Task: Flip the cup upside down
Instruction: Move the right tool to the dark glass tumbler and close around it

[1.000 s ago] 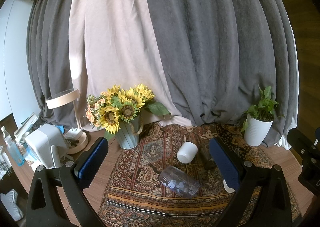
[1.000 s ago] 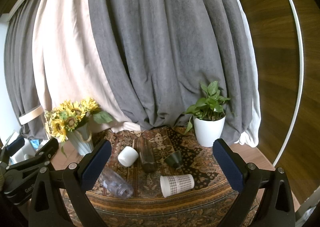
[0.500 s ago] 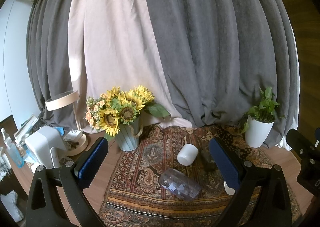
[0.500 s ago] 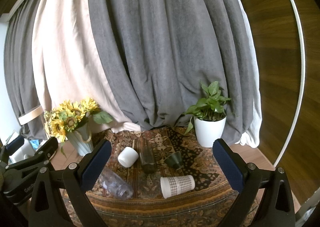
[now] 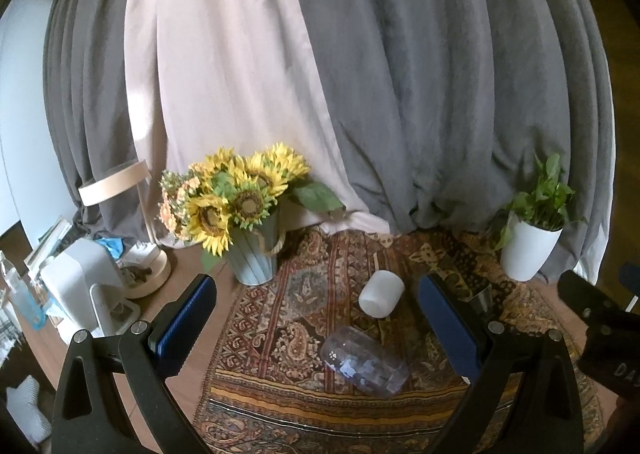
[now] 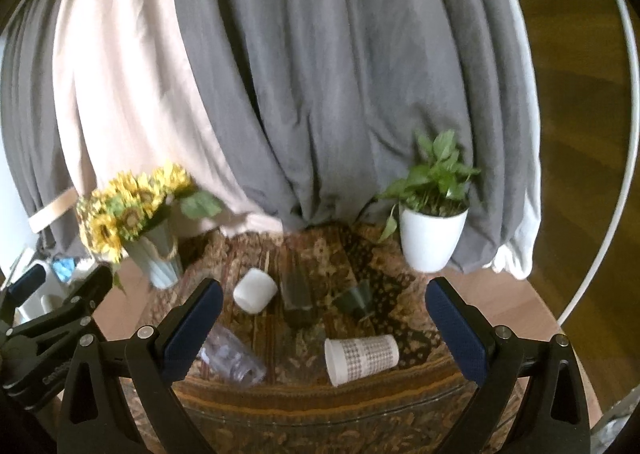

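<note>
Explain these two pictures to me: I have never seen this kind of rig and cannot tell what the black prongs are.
No robot here: a person holds a two-finger clamp in each hand, with a camera on each looking along its fingers. One picture comes from the left gripper, the other from the right gripper. Both are open and hold nothing. On the patterned rug lie a clear cup, a white cup, a patterned paper cup, a dark glass and a small dark cup. Sunflowers and a potted plant stand behind.
</note>
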A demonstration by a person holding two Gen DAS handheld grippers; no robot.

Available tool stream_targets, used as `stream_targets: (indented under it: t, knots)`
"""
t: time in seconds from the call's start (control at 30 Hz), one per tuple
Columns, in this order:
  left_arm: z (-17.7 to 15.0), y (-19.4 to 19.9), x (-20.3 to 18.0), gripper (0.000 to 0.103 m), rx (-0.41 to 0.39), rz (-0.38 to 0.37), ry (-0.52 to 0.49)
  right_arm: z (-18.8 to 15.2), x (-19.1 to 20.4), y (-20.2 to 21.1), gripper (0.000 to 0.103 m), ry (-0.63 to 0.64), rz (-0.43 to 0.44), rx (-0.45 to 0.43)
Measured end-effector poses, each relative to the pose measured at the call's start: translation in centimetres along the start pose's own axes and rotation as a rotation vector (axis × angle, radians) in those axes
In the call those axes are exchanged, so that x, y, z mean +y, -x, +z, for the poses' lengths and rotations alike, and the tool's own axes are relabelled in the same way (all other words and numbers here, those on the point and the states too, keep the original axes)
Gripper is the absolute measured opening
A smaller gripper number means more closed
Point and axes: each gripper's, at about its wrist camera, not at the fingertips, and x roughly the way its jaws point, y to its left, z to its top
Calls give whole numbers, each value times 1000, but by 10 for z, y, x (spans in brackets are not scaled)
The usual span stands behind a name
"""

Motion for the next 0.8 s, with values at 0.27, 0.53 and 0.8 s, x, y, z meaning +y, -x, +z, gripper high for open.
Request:
stream_targets:
  t: [0.27, 0.53, 0.8]
  knots:
    - [1, -45, -1, 103, 88, 16, 7, 8, 9, -58, 102, -67, -76, 121]
    - [1, -102, -3, 103, 172, 43, -2, 18, 9, -129, 101, -59, -15, 258]
    - [-9, -161, -10, 103, 277, 43, -33, 14, 8, -204, 101, -49, 23, 393]
